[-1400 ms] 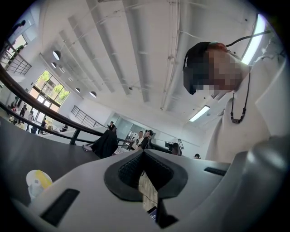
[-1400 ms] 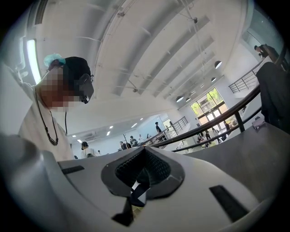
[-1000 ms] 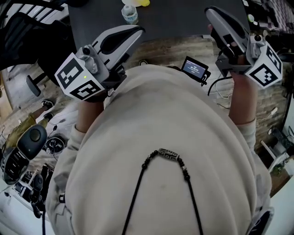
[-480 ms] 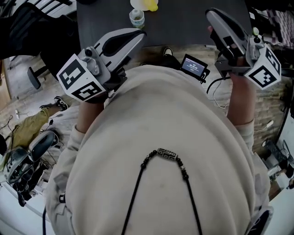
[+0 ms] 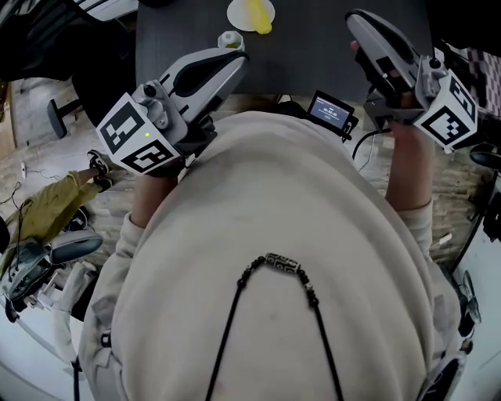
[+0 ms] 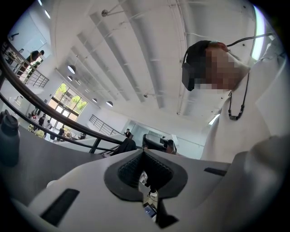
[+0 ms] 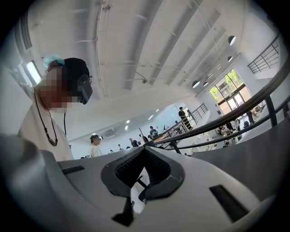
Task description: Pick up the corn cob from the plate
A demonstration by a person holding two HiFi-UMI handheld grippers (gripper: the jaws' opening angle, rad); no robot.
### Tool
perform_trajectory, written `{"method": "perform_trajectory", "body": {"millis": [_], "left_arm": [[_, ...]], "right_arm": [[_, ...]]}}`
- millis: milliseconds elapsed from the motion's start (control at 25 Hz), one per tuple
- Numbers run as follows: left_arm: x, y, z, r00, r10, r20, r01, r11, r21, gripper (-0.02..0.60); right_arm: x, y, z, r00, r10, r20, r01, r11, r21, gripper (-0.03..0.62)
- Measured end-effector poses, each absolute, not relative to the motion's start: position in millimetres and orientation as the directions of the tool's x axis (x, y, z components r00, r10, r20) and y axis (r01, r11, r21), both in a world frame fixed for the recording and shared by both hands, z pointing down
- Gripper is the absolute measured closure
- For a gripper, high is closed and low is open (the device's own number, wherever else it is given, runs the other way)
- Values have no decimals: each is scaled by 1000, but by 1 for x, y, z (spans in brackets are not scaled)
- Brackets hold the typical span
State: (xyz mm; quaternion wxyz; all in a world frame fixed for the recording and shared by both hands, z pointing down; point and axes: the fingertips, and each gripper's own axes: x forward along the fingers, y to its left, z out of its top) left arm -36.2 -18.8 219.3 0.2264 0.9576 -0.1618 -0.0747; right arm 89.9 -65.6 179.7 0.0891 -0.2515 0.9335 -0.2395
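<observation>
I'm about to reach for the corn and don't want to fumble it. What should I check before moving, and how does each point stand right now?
1. Corn cob lies on the plate: ok.
2. Left gripper is empty: ok.
3. Right gripper is empty: ok.
4. Jaws are open for a grasp: not ok; both pairs are together.
5. A gripper is close to the cob: not ok; both are held near the person's chest, at the near edge of the dark table.
6. Small container near the plate is out of the reach path: cannot tell.
</observation>
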Motion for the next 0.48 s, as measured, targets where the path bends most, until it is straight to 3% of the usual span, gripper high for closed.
{"method": "perform_trajectory", "body": {"millis": [480], "left_arm": [[-34, -3, 200, 902, -430, -36, -370, -813, 451, 581]], "right_arm": [[84, -61, 175, -902, -423, -83, -324, 793, -516, 579]]}}
